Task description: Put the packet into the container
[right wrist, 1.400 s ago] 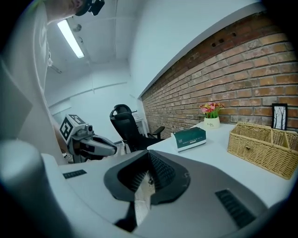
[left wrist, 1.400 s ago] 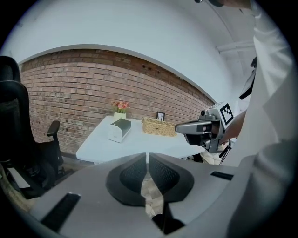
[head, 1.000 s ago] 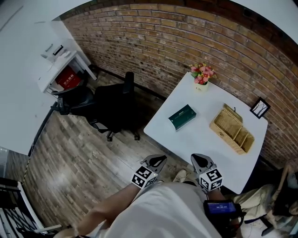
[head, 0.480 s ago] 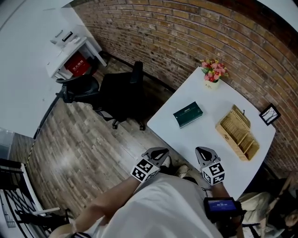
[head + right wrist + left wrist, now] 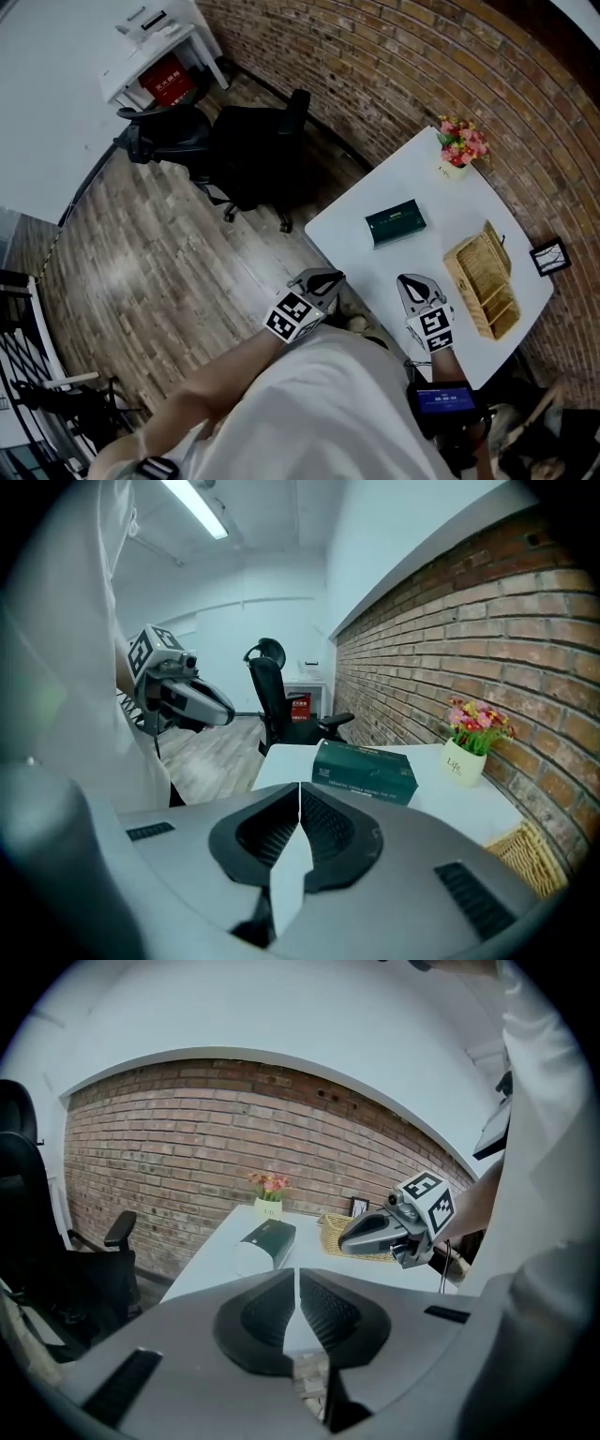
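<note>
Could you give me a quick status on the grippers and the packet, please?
Left gripper shut, empty. Right gripper shut, empty. Green packet flat on white table, untouched; wicker container beside it. Nothing between them.

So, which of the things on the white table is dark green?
The packet, a flat box lying alone. The wicker container is tan, the flower pot white, the picture frame black.

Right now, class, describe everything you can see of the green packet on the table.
The packet is a dark green, box-shaped carton with pale print on its side. It lies flat near the middle of the white table, apart from the wicker container. Only the table touches it.
</note>
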A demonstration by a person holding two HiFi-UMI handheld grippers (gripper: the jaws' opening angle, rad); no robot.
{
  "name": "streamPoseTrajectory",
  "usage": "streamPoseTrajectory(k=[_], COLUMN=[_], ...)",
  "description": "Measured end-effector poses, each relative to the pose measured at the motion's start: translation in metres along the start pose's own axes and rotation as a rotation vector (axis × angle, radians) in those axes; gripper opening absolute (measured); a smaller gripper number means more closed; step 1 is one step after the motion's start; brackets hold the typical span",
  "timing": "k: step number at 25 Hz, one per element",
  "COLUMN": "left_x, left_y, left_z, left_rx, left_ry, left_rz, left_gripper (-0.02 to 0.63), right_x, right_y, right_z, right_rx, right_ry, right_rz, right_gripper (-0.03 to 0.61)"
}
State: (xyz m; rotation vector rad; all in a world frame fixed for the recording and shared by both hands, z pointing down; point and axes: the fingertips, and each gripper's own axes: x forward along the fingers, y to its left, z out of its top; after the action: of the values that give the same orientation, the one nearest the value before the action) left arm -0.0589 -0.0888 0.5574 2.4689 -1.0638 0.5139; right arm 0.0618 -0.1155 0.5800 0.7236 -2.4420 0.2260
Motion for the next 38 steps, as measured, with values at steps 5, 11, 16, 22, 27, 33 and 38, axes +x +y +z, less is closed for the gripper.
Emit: streamPoseTrajectory(k=[5, 11, 16, 22, 27, 33, 38], left_x=[-0.002, -0.004, -0.004, -0.013, -0.018, -0.027, -0.031], left_y=[0.014, 0.029, 0.035, 0.047, 0.051, 0.057, 0.059], left_z=[-0.003, -0.008, -0.009, -0.014, -0.019, -0.027, -0.030], left_rx=[-0.028, -0.075, -0.105, -0.145, -0.170, -0.206, -0.208], left_ry=[0.000, -0.016, -0.036, -0.053, -0.060, -0.057, -0.051], left_rz=[0.028, 0.075, 0.109, 0.163, 0.199, 0.236, 0.255], left_gripper=[0.026, 0.026, 0.026, 0.026, 0.026, 0.026, 0.026], right_x=[0.021, 0.047, 0.060, 0.075, 0.086, 0.105, 0.119], right_y=[-0.009, -0.029, -0.053, -0.068, -0.074, -0.079, -0.090], right_z=[0.004, 0.004, 0.011, 0.021, 0.020, 0.007, -0.005], right_rx=[-0.103, -0.336, -0.541, -0.784, -0.913, -1.000, -1.082], right_ry=[0.068, 0.180, 0.240, 0.300, 0.372, 0.547, 0.674], right_rz=[0.066, 0.136, 0.188, 0.285, 0.418, 0.557, 0.594], right_gripper=[0.012, 0.014, 0.014, 0.053, 0.138, 0.337, 0.369])
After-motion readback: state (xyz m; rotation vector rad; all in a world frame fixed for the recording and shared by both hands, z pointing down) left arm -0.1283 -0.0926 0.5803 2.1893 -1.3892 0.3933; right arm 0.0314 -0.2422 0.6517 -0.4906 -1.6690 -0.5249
